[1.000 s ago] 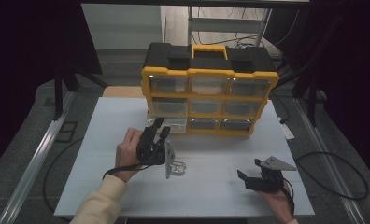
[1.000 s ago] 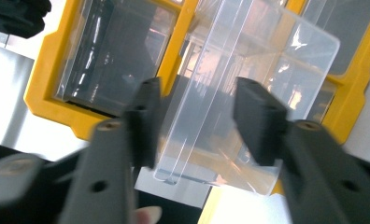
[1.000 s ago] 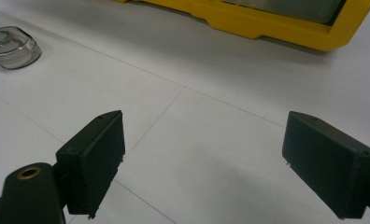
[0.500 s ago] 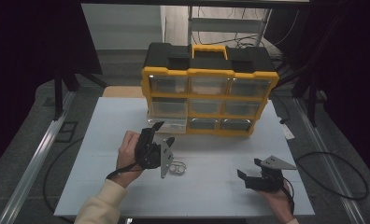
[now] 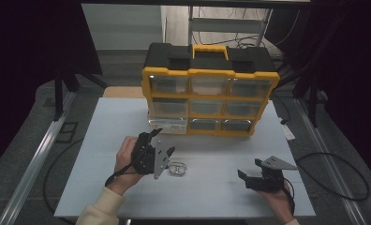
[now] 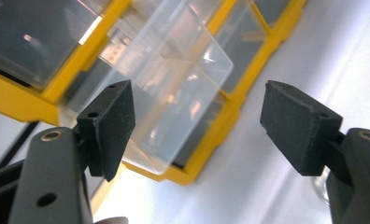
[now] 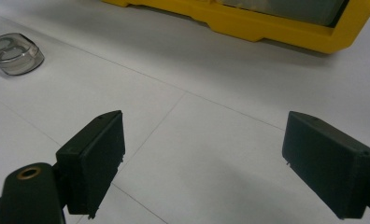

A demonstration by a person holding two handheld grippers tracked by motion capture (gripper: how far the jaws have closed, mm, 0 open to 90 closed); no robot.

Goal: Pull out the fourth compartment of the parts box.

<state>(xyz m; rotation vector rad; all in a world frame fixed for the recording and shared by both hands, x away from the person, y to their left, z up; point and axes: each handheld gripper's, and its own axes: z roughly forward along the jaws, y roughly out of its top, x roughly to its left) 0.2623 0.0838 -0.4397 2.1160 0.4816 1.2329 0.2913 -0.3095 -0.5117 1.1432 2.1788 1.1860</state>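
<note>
A yellow and black organizer (image 5: 211, 75) with clear drawers stands at the back of the white table. Its lower-left clear drawer (image 5: 166, 123) (image 6: 174, 93) is pulled partway out. A hand holds my left gripper (image 5: 164, 140) (image 6: 197, 112) just in front of that drawer, pointing at it. Its jaws have just been opening and stand apart, the drawer lying beyond the pads with nothing pressed between them. A small clear container (image 5: 176, 168) (image 7: 12, 53) lies on the table by the left gripper. My right gripper (image 5: 250, 168) (image 7: 202, 149) rests open at the front right over bare table.
The white table (image 5: 221, 154) has free room between the two grippers and in front of the organizer. Cables trail off both sides of the table. Metal rails run along the floor left and right.
The left gripper has drawn back a little from the pulled-out drawer toward the table's front, and its jaws stand wider apart. The right gripper has not moved.
</note>
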